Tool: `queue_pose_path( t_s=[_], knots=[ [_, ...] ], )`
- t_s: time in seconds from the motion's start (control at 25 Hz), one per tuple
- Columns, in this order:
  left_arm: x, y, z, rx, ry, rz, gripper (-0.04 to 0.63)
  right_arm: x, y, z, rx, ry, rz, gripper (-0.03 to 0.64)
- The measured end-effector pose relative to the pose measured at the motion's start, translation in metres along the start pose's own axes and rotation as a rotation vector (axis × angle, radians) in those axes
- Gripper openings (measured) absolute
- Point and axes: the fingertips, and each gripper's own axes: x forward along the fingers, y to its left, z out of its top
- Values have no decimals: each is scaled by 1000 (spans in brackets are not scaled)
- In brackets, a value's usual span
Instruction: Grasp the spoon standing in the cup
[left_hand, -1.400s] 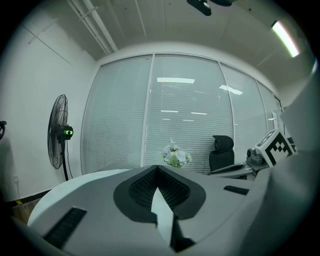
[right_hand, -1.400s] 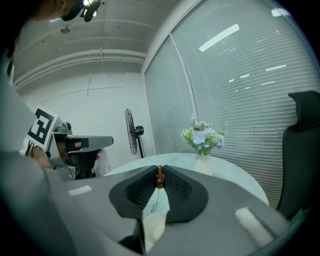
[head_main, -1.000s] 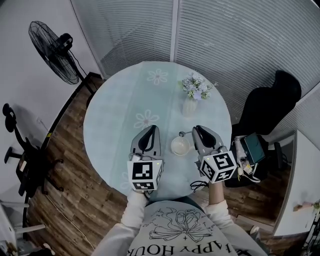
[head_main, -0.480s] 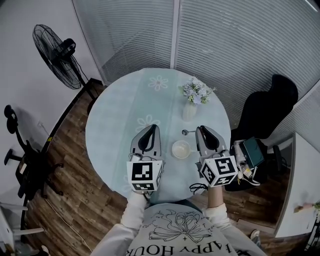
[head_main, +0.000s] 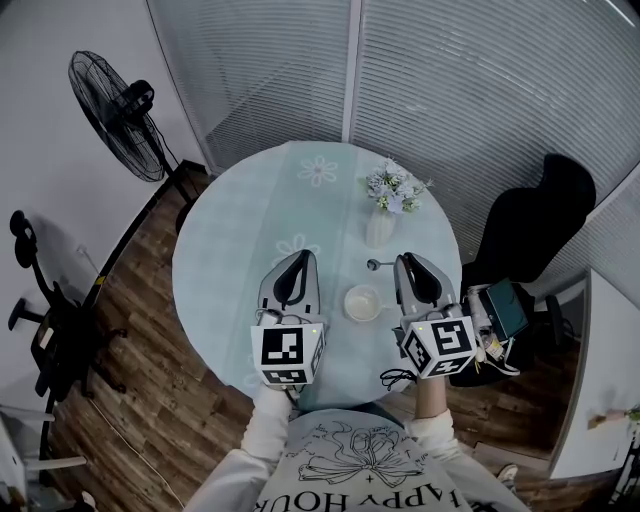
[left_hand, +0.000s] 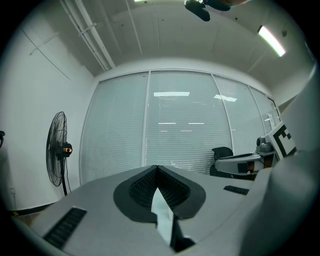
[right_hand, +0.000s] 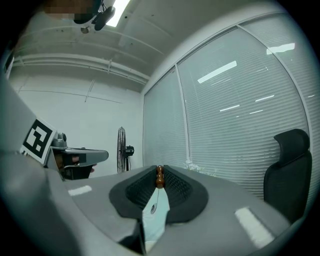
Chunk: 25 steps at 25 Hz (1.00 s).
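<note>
Where the right gripper (right_hand: 160, 168) narrows to its tip, its jaws are pinched almost together on the brown, knobbed end of the spoon (right_hand: 160, 180). The spoon's thin stem runs down through the slit between the pads. In the head view the spoon's bowl juts out to the left of that tip, clear of the cup (head_main: 363, 302) and on the side of it nearer the vase (head_main: 379, 226). That cup sits on the desk (head_main: 240, 230) between the two grippers. On the left gripper (left_hand: 157, 168) the jaws are closed, pads meeting at the tip with nothing between them, just left of the cup.
</note>
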Motion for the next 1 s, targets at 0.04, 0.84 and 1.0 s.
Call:
queue_pose_path(
  t_s=[0.04,0.84,1.0],
  knots=[
    [0,0,0,-1,-1,1,5,0,-1,0,1,-3,-4,51],
    [-1,3,1,-7,-7,10,5,2,0,2,16,-16,-12,51],
    [-1,2,0,-7,-5,10,5,2,1,1,17,-11,-8,51]
  ],
)
